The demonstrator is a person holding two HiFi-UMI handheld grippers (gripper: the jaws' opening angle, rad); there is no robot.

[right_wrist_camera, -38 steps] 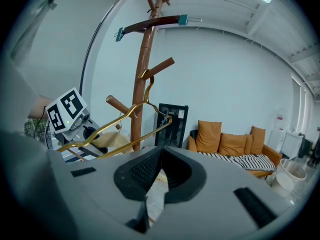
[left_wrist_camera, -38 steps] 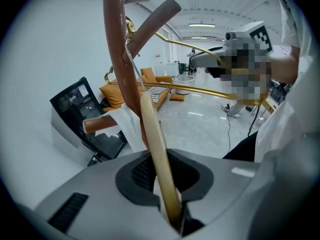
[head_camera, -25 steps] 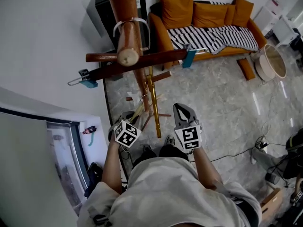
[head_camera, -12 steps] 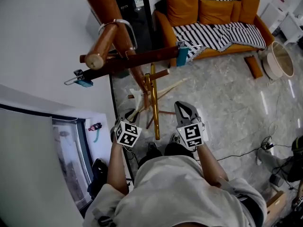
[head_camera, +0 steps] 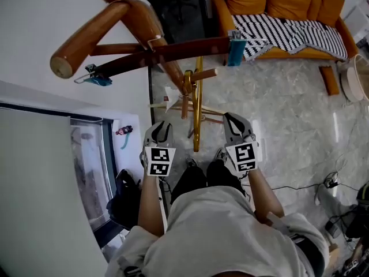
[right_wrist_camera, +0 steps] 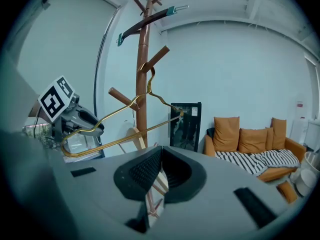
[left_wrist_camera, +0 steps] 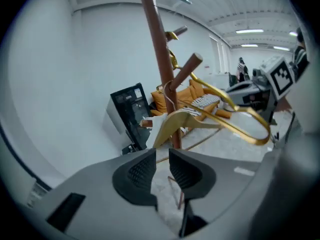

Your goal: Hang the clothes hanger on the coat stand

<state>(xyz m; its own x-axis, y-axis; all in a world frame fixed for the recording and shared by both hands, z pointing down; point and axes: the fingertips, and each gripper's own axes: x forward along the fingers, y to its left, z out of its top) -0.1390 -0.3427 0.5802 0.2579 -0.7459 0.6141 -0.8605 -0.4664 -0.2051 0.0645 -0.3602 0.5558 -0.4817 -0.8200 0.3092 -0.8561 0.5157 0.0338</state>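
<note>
A wooden coat stand (head_camera: 151, 25) rises at the upper left of the head view, with pegs pointing outward. A gold wire hanger (head_camera: 198, 105) hangs by its hook from a peg (right_wrist_camera: 156, 58) and no gripper touches it. Its gold bar (right_wrist_camera: 125, 140) slopes down toward the left. My left gripper (head_camera: 159, 133) is just left of the hanger and my right gripper (head_camera: 235, 123) just right of it, both low by the person's knees. Both are shut and hold nothing; a thin slit shows between the left pads (left_wrist_camera: 141, 170).
A dark wooden hanger with blue clips (head_camera: 173, 52) lies across the stand's top, and a pale wooden hanger (left_wrist_camera: 175, 124) hangs lower down. An orange sofa (head_camera: 277, 4) with a striped throw stands at the back right. A black cabinet (right_wrist_camera: 186, 124) and a glass door (head_camera: 92, 172) are nearby.
The head view has shifted, so the stand's peg now points left. My left gripper has come forward level with the right one. The gold hanger stays on its peg.
</note>
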